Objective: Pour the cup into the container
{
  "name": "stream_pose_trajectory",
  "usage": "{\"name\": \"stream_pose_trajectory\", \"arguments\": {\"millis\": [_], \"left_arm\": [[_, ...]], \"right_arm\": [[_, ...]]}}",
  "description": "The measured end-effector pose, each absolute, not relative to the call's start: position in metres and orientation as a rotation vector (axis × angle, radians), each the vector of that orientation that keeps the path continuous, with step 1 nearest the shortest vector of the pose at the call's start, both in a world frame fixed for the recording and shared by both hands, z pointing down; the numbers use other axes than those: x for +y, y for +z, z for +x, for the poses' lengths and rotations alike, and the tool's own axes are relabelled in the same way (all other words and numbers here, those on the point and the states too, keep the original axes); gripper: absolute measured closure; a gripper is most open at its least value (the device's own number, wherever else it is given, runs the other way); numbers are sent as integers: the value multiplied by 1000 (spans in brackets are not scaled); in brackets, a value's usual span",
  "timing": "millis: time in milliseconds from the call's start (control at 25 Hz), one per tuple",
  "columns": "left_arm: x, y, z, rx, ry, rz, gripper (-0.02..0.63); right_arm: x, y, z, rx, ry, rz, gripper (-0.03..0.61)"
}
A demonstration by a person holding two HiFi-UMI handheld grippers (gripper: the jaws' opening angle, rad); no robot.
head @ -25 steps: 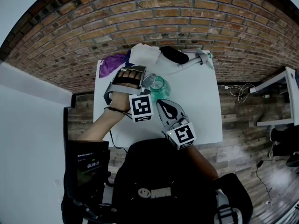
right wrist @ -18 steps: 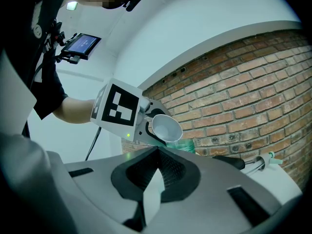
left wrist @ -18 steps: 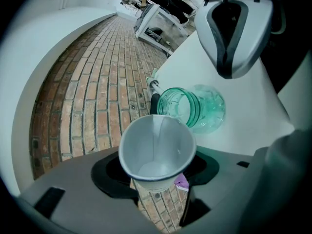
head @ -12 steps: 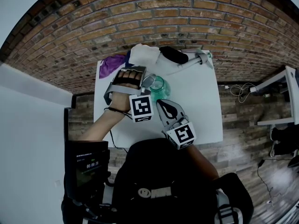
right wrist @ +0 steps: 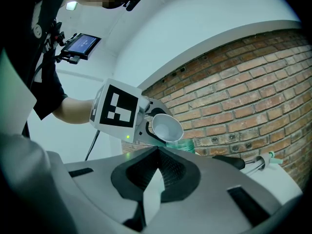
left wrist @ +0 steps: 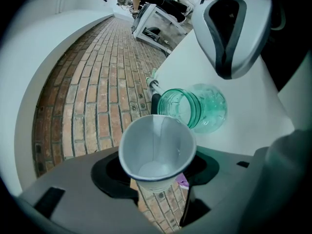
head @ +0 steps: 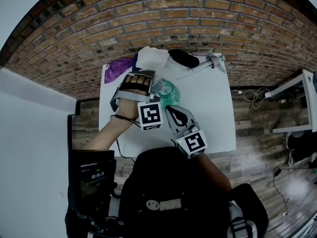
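Observation:
My left gripper (left wrist: pixel 158 172) is shut on a white paper cup (left wrist: pixel 157 150), tipped over with its mouth toward the camera. Its rim hangs just above the open mouth of a green glass jar (left wrist: pixel 194 107) standing on the white table (left wrist: pixel 253 111). The cup's inside looks white; I cannot tell any contents. In the head view the left gripper (head: pixel 156 87) holds the cup (head: pixel 157 85) at the jar's (head: pixel 167 90) left rim. My right gripper (head: pixel 173 111) hovers just in front of the jar, jaws together and empty. Its own view shows the right gripper (right wrist: pixel 157 152) shut, with the cup (right wrist: pixel 165 126) beyond.
At the table's far edge by the brick wall lie a purple cloth (head: pixel 116 67), a white cloth (head: pixel 152 57), a black object (head: pixel 183 58) and a long white tool (head: pixel 204 66). The table's right half (head: pixel 213 108) is bare. A desk frame (head: pixel 297 103) stands on the floor at right.

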State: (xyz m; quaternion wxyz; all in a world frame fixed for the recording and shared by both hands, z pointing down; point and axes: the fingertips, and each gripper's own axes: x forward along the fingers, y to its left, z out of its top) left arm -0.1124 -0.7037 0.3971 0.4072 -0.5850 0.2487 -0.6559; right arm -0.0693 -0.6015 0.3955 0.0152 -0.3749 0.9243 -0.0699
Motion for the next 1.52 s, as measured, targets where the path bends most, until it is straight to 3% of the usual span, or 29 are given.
{"name": "stream_pose_trajectory", "arguments": {"millis": [1520], "left_arm": [[-713, 382, -101, 679, -1510, -1374, 333]], "right_arm": [[-601, 391, -68, 2869, -213, -1179, 578]]}}
